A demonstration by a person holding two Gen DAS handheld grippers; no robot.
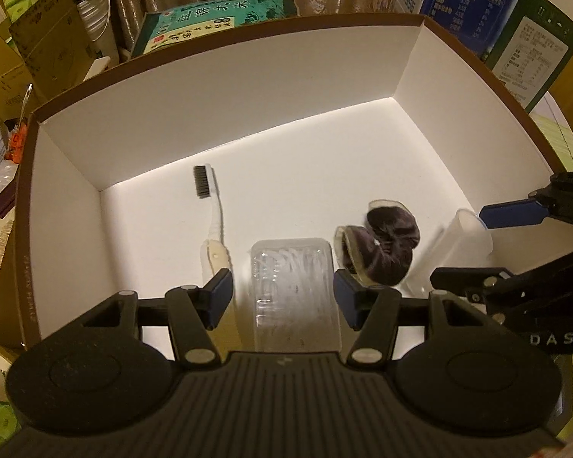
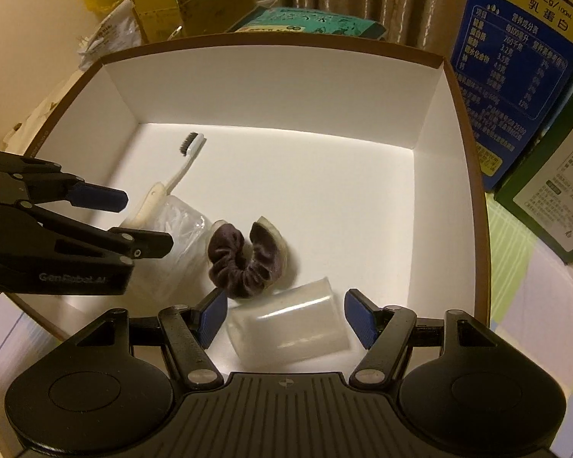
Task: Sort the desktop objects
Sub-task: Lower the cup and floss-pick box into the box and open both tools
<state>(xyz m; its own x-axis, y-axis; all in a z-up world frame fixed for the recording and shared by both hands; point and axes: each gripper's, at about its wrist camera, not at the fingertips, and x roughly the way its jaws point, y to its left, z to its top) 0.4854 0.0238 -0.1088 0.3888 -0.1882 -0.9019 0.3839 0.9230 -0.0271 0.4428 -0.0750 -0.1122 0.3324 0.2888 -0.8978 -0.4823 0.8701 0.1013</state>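
A brown-rimmed box with white walls (image 1: 210,87) (image 2: 279,87) holds everything. On its floor lie a white toothbrush (image 1: 212,206) (image 2: 179,171) and a dark scrunchie (image 1: 391,246) (image 2: 244,259). My left gripper (image 1: 282,297) (image 2: 149,221) stands open astride a clear case of floss picks (image 1: 294,290) (image 2: 179,229), with a gap at the left pad. My right gripper (image 2: 286,316) (image 1: 458,246) is shut on a clear cup (image 2: 290,328) (image 1: 460,246) lying on its side low over the floor, a blue pad against each end.
A teal rice bag (image 1: 217,19) leans behind the box. A blue milk carton (image 2: 515,57) and a green carton (image 1: 534,49) stand close to its right wall. Cardboard boxes (image 1: 49,45) and stacked bowls (image 1: 93,4) crowd the left. The box's far half holds nothing.
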